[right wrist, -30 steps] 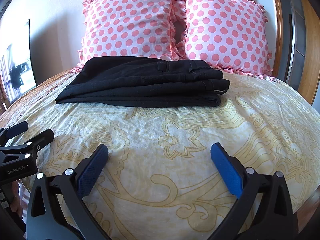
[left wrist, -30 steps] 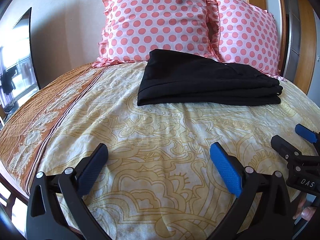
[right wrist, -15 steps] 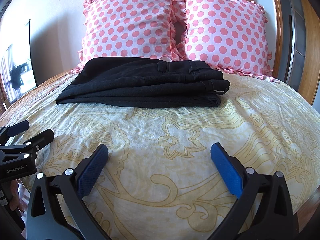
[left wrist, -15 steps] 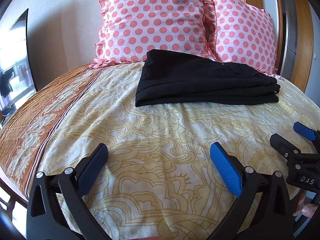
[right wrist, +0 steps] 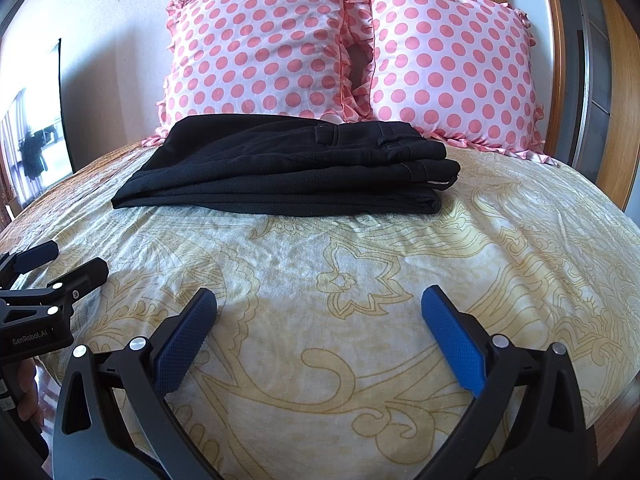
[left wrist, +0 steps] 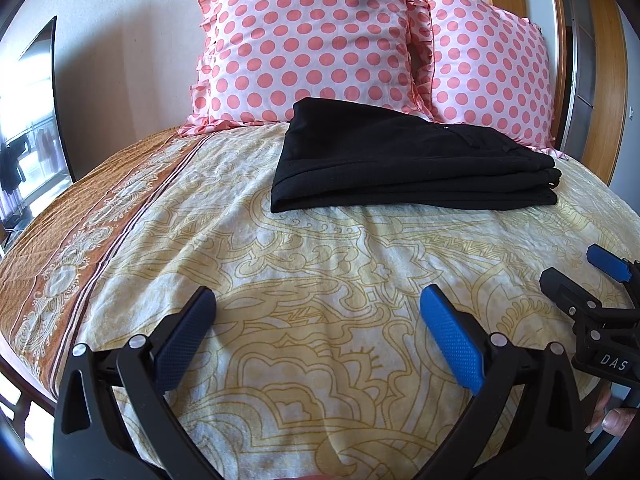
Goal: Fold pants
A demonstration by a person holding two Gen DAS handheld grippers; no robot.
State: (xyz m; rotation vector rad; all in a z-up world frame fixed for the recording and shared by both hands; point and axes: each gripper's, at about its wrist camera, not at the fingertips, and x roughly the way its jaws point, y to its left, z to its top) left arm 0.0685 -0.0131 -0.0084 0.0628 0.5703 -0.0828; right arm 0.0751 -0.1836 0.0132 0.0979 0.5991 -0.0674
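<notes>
At the head of the bed [right wrist: 400,280], against two spotted pillows [right wrist: 260,48], your black pants [right wrist: 288,168] lie folded in a flat stack. Well short of them, your left gripper [left wrist: 318,332] and right gripper [right wrist: 319,332] hover spread wide, both empty.

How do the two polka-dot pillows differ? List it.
In the right wrist view, the left pillow stands in front and its ruffled edge overlaps the right pillow. The folded black pants lie mostly before the left pillow, and only their waistband end reaches towards the right pillow. Both are pink with coral dots and ruffles, propped upright.
</notes>
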